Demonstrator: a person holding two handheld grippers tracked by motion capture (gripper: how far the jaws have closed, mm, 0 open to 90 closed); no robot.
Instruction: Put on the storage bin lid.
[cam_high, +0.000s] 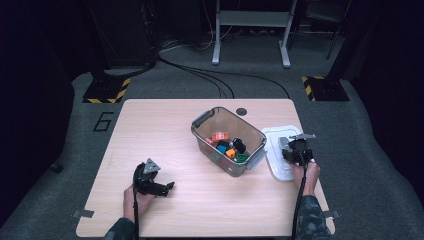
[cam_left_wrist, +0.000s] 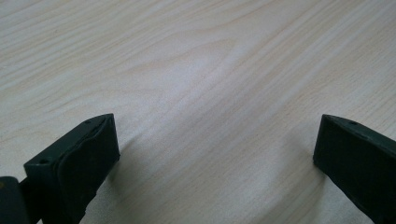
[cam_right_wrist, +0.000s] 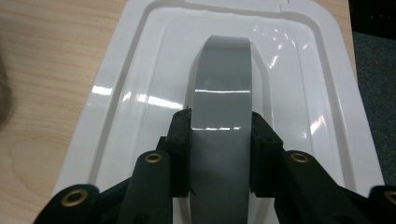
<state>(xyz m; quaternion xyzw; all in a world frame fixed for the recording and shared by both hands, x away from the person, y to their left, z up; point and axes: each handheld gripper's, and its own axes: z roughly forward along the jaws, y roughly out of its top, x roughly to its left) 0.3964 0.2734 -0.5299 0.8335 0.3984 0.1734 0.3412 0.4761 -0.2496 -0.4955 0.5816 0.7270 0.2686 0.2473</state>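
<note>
One grey handle (cam_right_wrist: 219, 116) runs down the middle of the white lid (cam_right_wrist: 121, 116), and the right gripper (cam_right_wrist: 220, 154) pinches it from both sides. That lid lies flat near the tabletop's (cam_high: 165, 125) right edge, just beside the clear bin (cam_high: 227, 140) of coloured toys, which are too small to identify. Well apart, the left gripper (cam_high: 167, 187) rests spread wide over bare wood with open room around it.

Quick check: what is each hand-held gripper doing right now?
Left hand-held gripper: open, nothing between its jaws, low over the bare table.
Right hand-held gripper: closed on the grey handle of the white lid.
</note>
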